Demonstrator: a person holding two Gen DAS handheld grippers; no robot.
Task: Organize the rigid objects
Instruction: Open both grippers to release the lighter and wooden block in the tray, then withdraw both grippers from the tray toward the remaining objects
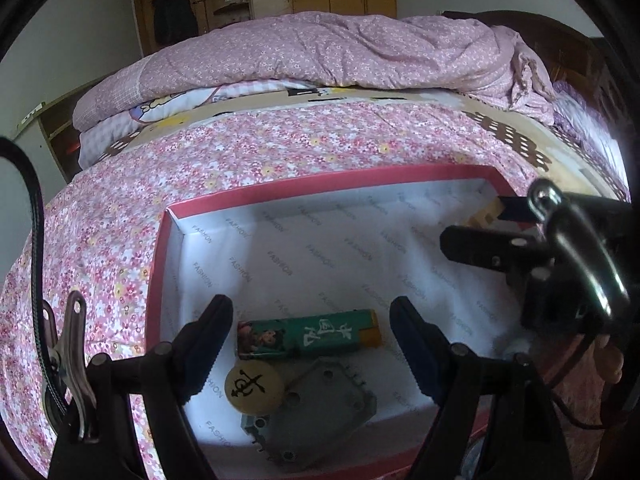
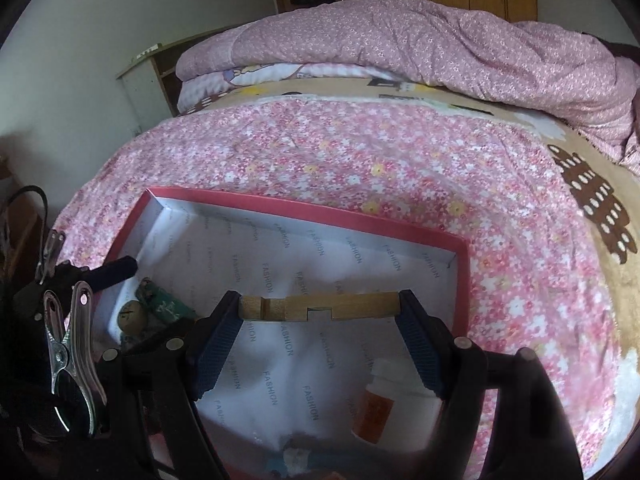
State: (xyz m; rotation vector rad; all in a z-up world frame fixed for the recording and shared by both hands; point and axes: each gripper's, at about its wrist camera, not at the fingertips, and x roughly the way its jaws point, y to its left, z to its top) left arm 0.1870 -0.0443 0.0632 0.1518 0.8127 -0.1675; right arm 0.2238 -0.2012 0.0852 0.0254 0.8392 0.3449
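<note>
Lower middle of the left view: my left gripper [image 1: 310, 344] hangs spread and empty over the green lighter [image 1: 308, 334], round token [image 1: 254, 386] and grey plate [image 1: 320, 412] in the red box [image 1: 156, 264]. Centre of the right view, my right gripper [image 2: 320, 308] pinches the wooden block [image 2: 320, 307] over the box; next I lower and release it on bare paper

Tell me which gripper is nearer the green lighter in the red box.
Left. The left gripper hangs open right over the green lighter; the right gripper, clamping a wooden block, is off to its side.
</note>
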